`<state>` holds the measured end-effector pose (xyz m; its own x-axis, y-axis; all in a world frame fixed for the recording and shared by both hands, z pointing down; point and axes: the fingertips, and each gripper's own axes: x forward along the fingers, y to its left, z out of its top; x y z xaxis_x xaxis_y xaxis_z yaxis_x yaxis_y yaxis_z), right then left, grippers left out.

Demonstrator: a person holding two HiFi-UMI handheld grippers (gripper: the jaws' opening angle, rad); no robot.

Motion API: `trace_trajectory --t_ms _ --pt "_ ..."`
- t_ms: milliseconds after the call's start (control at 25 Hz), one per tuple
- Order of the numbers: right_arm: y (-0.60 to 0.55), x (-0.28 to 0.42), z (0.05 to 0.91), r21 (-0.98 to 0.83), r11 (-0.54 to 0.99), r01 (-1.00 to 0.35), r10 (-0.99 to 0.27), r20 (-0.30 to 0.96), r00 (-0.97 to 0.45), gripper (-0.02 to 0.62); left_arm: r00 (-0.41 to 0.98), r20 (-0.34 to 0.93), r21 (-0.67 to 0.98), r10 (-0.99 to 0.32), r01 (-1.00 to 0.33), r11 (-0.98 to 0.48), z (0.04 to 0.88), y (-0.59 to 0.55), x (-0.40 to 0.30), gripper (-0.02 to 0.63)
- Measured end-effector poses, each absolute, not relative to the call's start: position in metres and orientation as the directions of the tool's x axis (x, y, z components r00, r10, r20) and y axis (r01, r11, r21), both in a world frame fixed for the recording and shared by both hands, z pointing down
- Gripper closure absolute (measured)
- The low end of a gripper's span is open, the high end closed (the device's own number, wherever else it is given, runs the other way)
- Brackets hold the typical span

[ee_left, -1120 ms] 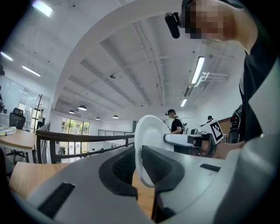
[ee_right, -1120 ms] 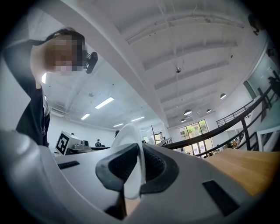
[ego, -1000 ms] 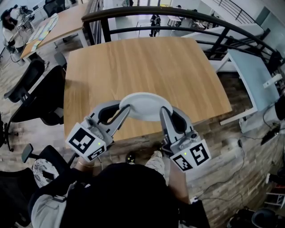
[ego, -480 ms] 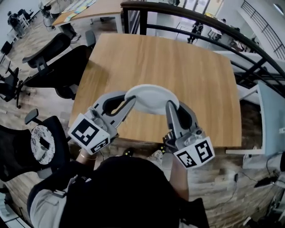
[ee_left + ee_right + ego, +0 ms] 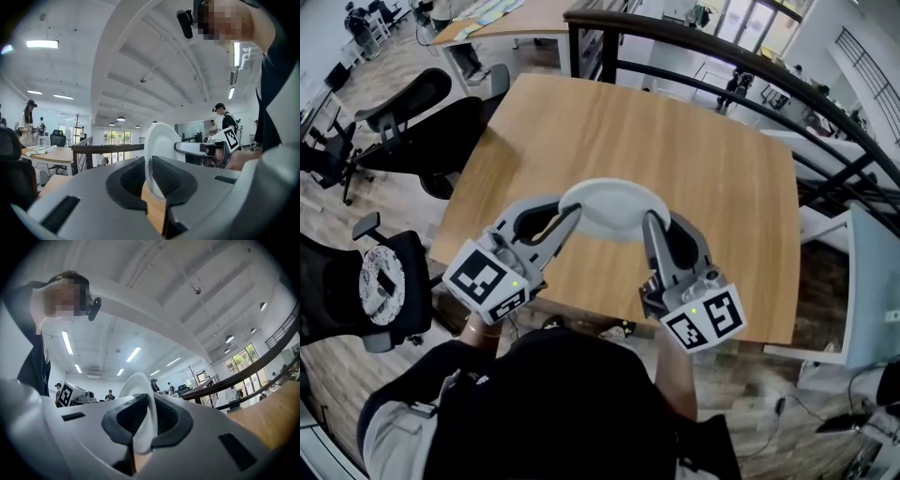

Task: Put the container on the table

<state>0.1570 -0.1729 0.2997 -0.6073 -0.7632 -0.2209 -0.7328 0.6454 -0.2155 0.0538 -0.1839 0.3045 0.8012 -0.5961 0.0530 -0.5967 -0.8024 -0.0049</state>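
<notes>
— Where is the container (image 5: 609,208) at this moment?

— It is in the air, over the near part of the table (image 5: 694,131). The left gripper (image 5: 569,217) is closed on its left rim and the right gripper (image 5: 648,223) on its right rim. The jaws of each are nearly together, with only the thin white edge between the pads.

— How should this step be done well, in your opinion?

— I think both hands must go as one, so that the rim is not twisted or pulled out of one pair of jaws. The container should be turned flat, carried a little farther in from the near edge and lowered until it rests. Only then should it be released, both sides together.

— Why "turned flat"?

— The two gripper views show it standing almost on its edge, which the head view does not make plain. The head view, however, shows its place over the table and both grips at once. How high it hangs, no view tells me.
</notes>
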Motion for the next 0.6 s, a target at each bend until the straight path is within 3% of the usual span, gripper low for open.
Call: trace_trajectory --t_ms 600 --pt "-0.191 0.263 0.332 -0.255 0.651 -0.715 -0.758 -0.154 -0.634 0.572 0.771 0.113 0.000 -0.627 -0.631 -0.776 0.335 -0.195 0.161 0.559"
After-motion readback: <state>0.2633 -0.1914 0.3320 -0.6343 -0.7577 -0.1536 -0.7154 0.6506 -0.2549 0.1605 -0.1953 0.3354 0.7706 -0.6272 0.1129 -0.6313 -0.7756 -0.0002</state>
